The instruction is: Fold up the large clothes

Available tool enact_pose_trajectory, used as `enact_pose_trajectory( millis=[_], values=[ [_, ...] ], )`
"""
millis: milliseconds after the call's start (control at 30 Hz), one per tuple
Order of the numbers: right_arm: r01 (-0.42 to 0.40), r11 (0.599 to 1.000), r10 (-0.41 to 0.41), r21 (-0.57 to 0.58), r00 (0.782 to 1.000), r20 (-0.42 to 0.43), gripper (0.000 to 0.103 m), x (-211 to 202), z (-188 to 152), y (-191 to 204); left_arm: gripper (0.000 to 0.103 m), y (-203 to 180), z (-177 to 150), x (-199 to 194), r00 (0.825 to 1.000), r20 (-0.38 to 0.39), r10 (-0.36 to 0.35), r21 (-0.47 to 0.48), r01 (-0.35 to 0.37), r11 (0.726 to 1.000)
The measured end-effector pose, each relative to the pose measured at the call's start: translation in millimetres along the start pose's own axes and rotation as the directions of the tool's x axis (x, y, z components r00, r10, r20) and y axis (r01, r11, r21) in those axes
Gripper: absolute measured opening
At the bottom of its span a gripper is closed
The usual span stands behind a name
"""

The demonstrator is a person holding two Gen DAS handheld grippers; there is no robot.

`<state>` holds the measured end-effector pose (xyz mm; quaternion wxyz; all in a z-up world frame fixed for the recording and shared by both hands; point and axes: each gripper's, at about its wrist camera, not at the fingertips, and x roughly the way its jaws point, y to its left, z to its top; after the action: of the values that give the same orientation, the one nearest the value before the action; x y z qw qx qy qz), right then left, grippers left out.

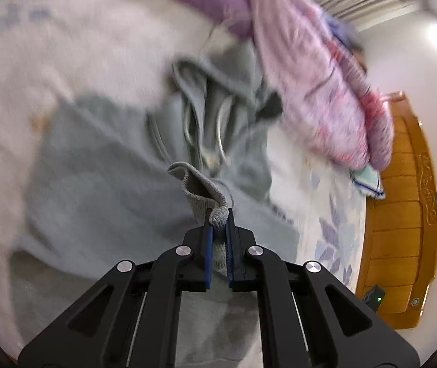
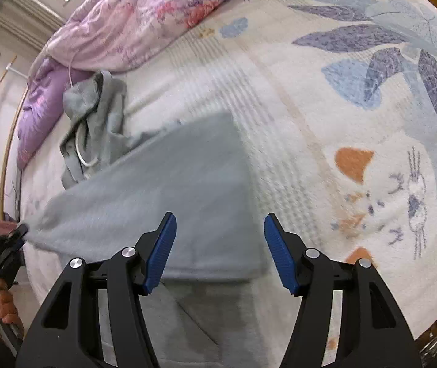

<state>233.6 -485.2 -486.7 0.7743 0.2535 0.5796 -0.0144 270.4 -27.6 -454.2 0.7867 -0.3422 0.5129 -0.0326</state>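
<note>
A purple pillow and a pink floral quilt crowd the far edge of the bed sheet. The grey hoodie lies across the sheet, its long axis running from the bunched hood toward the camera. The left gripper pinches a ribbed cuff; the right gripper hangs spread wide over the fabric.

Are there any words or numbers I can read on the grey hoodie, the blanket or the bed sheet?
None can be read.
Grey hoodie: plain, no print showing.
Bed sheet: only pictures of leaves and a cat, no letters.
Pink blanket: flowers only.
Wooden bed frame: a carved pattern, no words.
</note>
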Motion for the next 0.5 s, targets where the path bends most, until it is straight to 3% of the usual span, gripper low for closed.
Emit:
enact_pose_trajectory(
  millis=[100,167,367,467,500],
  values=[
    [-0.014,1.000,0.014,-0.006,1.000,-0.007,0.057,8.4,1.0,12.7,0.006,23.0,14.9,-23.6,0.996,0.053,0.076,0.049,-0.079,0.996],
    [-0.009,1.000,0.009,-0.026,1.000,-0.020,0.057,15.7,0.3,23.2,0.006,48.9,21.0,-23.9,0.988,0.056,0.140,0.028,-0.142,0.989],
    [-0.015,0.996,0.009,-0.092,0.998,-0.063,0.057,43.0,-2.7,56.1,0.006,110.6,11.5,-1.5,0.961,-0.027,0.276,-0.029,-0.276,0.961],
    [-0.029,0.992,0.019,-0.122,0.997,-0.078,0.057,54.8,-1.3,69.9,0.006,125.5,6.3,4.0,0.942,-0.027,0.334,-0.029,-0.335,0.942],
    [-0.033,0.991,0.023,-0.131,0.997,-0.079,0.057,57.8,0.3,73.8,0.006,130.3,6.3,2.7,0.943,-0.024,0.332,-0.047,-0.333,0.942]
  ],
)
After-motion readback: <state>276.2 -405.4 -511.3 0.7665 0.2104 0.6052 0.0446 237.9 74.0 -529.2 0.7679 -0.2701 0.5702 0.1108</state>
